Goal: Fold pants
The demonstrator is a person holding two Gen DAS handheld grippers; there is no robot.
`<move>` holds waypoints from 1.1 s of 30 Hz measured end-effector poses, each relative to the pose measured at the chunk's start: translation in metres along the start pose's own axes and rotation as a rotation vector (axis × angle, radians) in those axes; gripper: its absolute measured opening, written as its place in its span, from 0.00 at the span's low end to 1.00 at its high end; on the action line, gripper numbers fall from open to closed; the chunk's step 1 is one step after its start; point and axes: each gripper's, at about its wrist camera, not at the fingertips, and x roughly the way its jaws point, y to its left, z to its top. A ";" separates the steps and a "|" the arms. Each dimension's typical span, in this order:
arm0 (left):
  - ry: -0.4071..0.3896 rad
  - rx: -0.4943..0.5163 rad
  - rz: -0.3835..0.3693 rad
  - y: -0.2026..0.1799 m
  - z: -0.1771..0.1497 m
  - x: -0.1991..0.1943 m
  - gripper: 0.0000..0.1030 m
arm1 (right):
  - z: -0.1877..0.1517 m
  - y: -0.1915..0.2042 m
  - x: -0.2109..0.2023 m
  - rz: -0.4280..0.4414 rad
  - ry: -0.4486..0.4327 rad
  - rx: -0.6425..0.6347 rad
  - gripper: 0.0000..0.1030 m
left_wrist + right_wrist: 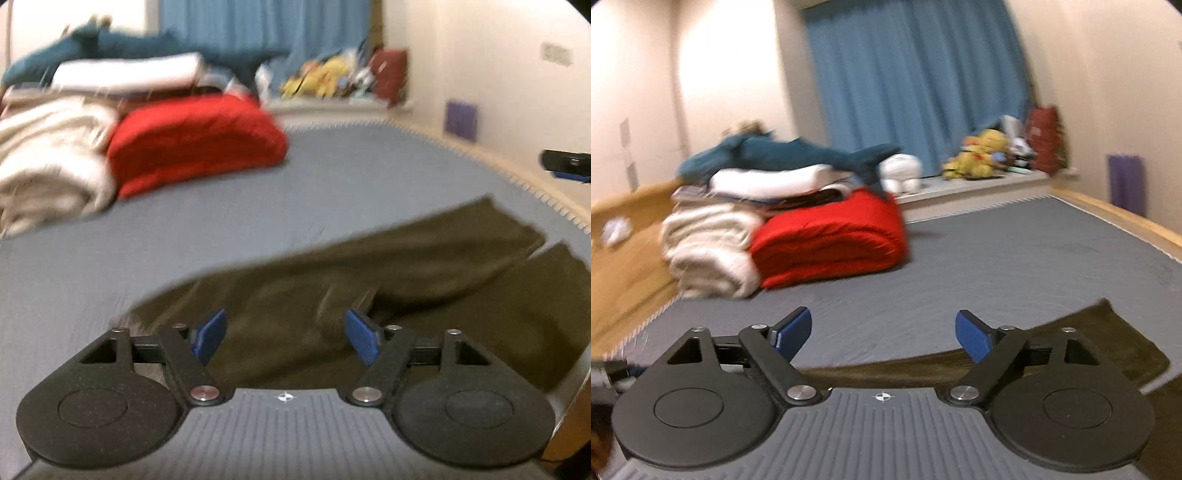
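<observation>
— Under and just ahead of the left tool, what lies there?

— The pants, dark olive, spread on the grey mat. Their long axis runs from near the left tool away toward the mat's right edge, where the two leg ends sit side by side with a narrow gap between them.

— Which hand is nearer the cloth?

— The left, I judge. Its blue pads stand wide apart over the bunched, wrinkled part, pinching nothing. The right tool is likewise spread and empty; in its view only a dark strip of the pants shows, low and to the right, mostly behind the tool's body.

— So the fabric isn't flat?

— Not fully. A fold or ridge rises near the left tool's right pad; the legs look smoother. Both views are motion-blurred, so seams and waistband can't be made out.

— And the rest?

— A red folded quilt and a cream blanket sit well apart, toward the mat's far left corner.

— Next move?

— Probably each tool takes an end, the fold going along that long axis.
</observation>
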 end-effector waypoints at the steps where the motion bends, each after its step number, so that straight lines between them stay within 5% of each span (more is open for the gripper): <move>1: 0.073 -0.010 0.048 0.006 -0.010 0.011 0.42 | -0.010 0.004 0.006 0.005 0.023 -0.023 0.84; 2: 0.159 -0.031 0.092 0.013 -0.020 0.024 0.29 | -0.019 0.008 0.010 0.010 0.050 -0.042 0.83; 8: 0.365 -0.144 0.030 0.036 -0.062 0.051 0.28 | -0.035 0.030 0.017 0.060 0.085 -0.146 0.82; 11: 0.522 -0.119 0.073 0.035 -0.097 0.067 0.30 | -0.038 0.026 0.018 0.054 0.100 -0.149 0.82; 15: 0.505 -0.097 0.096 0.031 -0.096 0.056 0.30 | -0.035 0.011 0.025 0.034 0.108 -0.065 0.82; 19: 0.389 -0.064 0.121 0.018 -0.076 0.040 0.35 | -0.035 0.006 0.029 0.024 0.102 -0.048 0.84; 22: 0.336 -0.100 0.094 0.016 -0.067 0.033 0.54 | -0.041 0.007 0.030 0.026 0.115 -0.065 0.86; 33: 0.339 -0.114 0.097 0.016 -0.059 0.058 0.55 | -0.046 0.020 0.037 0.032 0.134 -0.104 0.88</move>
